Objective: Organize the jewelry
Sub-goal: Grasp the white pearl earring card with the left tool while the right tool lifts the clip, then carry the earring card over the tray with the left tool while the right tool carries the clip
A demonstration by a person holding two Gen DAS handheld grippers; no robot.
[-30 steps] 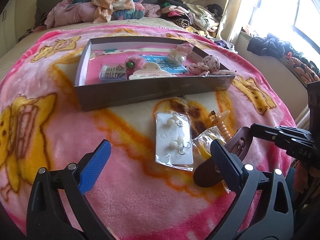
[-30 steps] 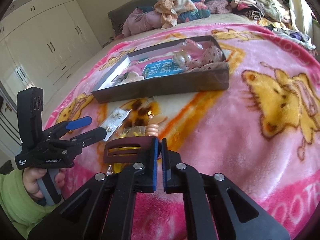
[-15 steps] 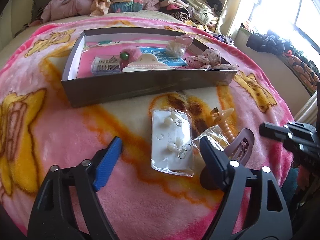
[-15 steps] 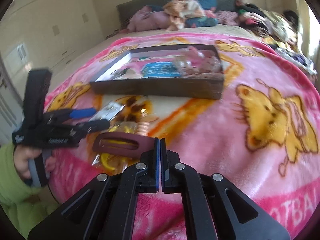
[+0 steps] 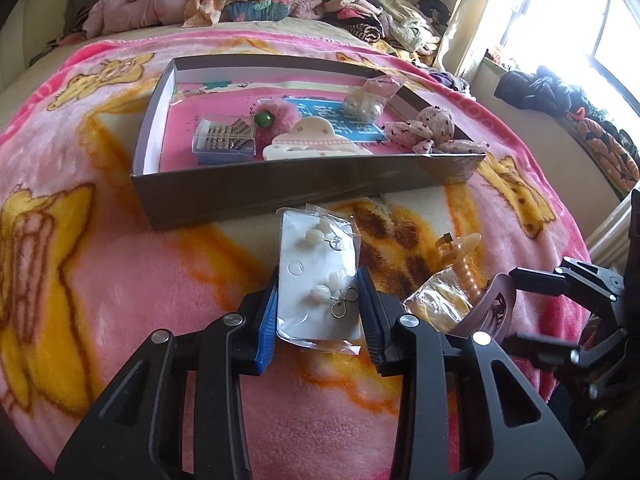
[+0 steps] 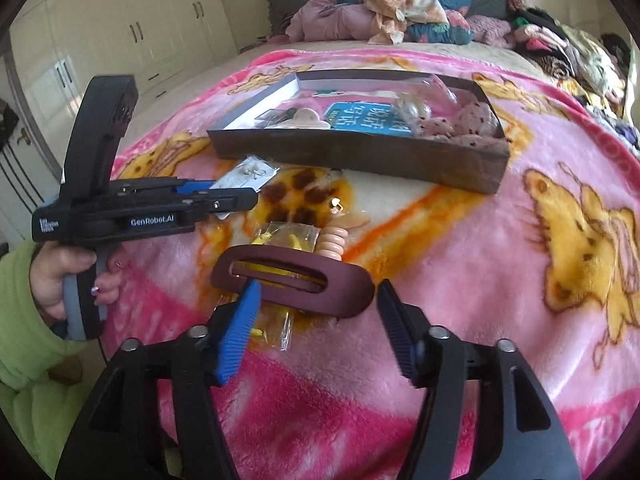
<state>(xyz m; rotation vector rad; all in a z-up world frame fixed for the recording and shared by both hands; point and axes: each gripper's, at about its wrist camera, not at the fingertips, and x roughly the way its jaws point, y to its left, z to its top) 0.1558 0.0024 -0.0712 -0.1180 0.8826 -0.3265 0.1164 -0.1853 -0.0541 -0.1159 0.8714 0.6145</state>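
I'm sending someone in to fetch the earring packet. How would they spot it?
On the pink blanket, just in front of the shallow dark box, lies a clear packet with a white card. Unlike the yellow-filled bag beside it, it holds small white earrings.

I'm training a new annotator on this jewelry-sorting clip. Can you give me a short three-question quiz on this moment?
1. True or false: the earring card packet already lies inside the box.
2. Which item lies between the fingers of the right gripper? A) brown hair clip B) green bead C) cream hair claw
3. Fill in: the left gripper is closing on the ____.

Key:
1. False; it lies on the blanket, in front of the box.
2. A, the brown hair clip; the jaws are opening and stand apart from it.
3. earring card packet
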